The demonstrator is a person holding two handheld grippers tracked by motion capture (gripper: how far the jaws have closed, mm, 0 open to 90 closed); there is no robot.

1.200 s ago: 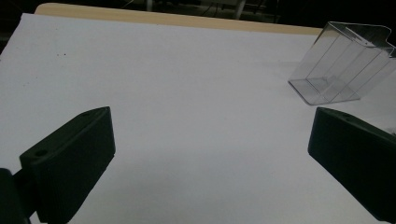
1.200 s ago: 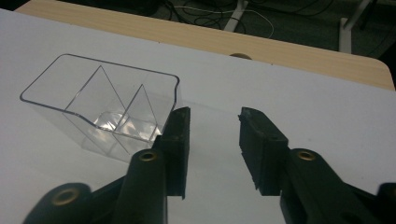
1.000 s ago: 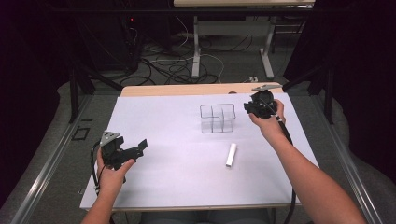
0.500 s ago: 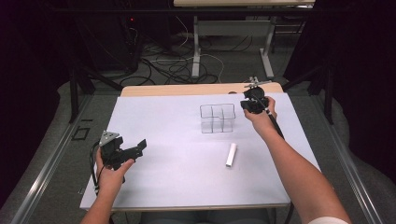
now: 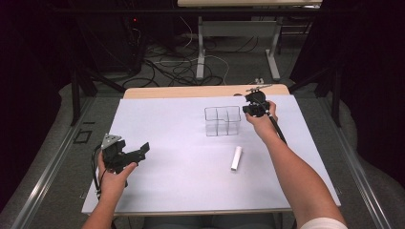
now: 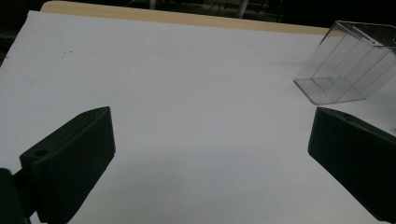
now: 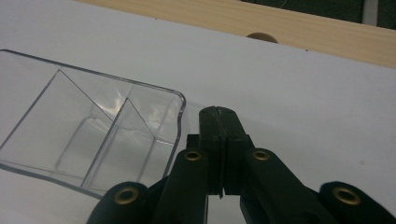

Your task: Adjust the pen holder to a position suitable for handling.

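A clear plastic box (image 5: 222,121) with several compartments stands on the white sheet, right of the middle and toward the far side. My right gripper (image 5: 250,108) hovers by its far right corner, shut with nothing between the jaws. In the right gripper view the closed fingertips (image 7: 218,113) sit just beside the clear box's (image 7: 88,135) rounded corner. A short white stick (image 5: 236,158) lies nearer the front, below the box. My left gripper (image 5: 139,152) is held at the front left, open and holding nothing. In the left gripper view the left gripper (image 6: 210,140) points across bare sheet toward the box (image 6: 348,65).
The white sheet (image 5: 167,138) covers most of the table, with a wooden strip (image 5: 205,90) bare along the far edge. A round hole (image 7: 261,37) shows in that wood. Cables and desk legs lie on the floor beyond the table.
My right gripper has moved left and slightly down, closer to the box's far right corner. The left gripper has stayed where it was.
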